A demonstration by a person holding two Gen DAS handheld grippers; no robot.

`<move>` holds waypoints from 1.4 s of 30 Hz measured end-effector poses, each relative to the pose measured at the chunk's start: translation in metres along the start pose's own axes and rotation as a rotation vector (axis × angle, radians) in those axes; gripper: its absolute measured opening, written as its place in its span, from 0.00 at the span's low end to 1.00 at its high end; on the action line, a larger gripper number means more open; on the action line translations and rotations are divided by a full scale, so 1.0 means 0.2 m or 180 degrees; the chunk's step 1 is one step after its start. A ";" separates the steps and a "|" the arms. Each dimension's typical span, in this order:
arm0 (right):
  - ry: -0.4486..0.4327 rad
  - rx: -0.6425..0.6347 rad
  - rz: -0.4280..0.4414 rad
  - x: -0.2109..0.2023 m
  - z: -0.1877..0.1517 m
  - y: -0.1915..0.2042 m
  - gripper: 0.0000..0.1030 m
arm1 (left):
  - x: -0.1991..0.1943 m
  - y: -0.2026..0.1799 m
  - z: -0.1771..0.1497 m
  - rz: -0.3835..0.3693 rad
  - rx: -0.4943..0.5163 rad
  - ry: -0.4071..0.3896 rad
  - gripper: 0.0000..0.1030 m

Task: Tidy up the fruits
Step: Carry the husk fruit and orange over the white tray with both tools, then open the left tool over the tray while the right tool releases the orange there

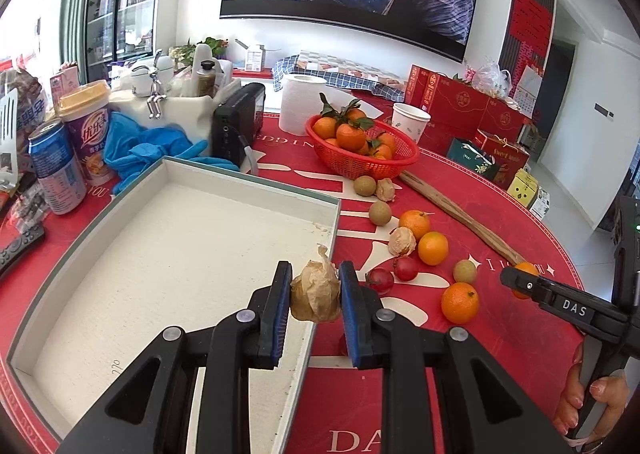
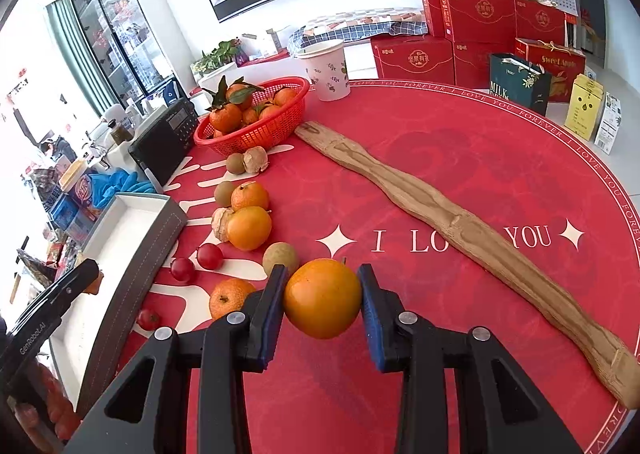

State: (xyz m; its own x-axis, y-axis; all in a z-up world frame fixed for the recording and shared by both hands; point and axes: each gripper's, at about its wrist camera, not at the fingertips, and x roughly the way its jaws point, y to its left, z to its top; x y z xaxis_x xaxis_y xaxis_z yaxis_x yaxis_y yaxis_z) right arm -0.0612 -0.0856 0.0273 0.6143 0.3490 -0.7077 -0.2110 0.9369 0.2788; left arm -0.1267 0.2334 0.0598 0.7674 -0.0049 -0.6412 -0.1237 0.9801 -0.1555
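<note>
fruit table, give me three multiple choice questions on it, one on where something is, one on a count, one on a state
1. Where is the paper cup?
A. inside the white tray
B. behind the red basket, on the table
C. on the wooden stick

2. How many small red tomatoes lie loose on the table?
A. three
B. six
C. none

3. What is the left gripper doing?
A. hanging open
B. shut on a remote
C. shut on a papery husk fruit

Answers: 1 B, the cup stands past the red basket. 2 A, the right wrist view shows tomatoes and. 3 C, its pads press the husk fruit over the white tray edge.
</note>
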 end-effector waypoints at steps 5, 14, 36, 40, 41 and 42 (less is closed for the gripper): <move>-0.0031 -0.0034 0.0097 0.00 0.01 0.05 0.36 | -0.02 0.05 0.00 0.0065 -0.0067 -0.0005 0.25; -0.0070 -0.0133 0.0154 -0.01 0.04 0.15 0.36 | -0.05 0.17 0.03 0.0235 -0.0182 -0.0016 0.25; 0.0406 -0.0976 0.0765 0.20 -0.03 1.07 0.36 | 0.02 0.61 -0.03 0.0631 -0.0487 0.0426 0.25; 0.0537 -0.1115 0.0744 0.29 -0.06 1.18 0.36 | 0.04 0.69 -0.06 0.0636 -0.0592 0.0602 0.28; 0.0571 -0.1144 0.0716 0.30 -0.06 1.20 0.36 | 0.05 0.70 -0.07 0.0633 -0.0608 0.0648 0.32; 0.0600 -0.1174 0.0691 0.31 -0.07 1.21 0.38 | 0.05 0.71 -0.07 0.0626 -0.0592 0.0700 0.42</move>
State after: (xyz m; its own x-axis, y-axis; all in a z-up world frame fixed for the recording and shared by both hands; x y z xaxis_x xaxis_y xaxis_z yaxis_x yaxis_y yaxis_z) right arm -0.0842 0.1642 0.0418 0.3843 0.5039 -0.7736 -0.5966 0.7750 0.2084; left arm -0.1450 0.3695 0.0198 0.5661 0.1179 -0.8159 -0.3837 0.9137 -0.1342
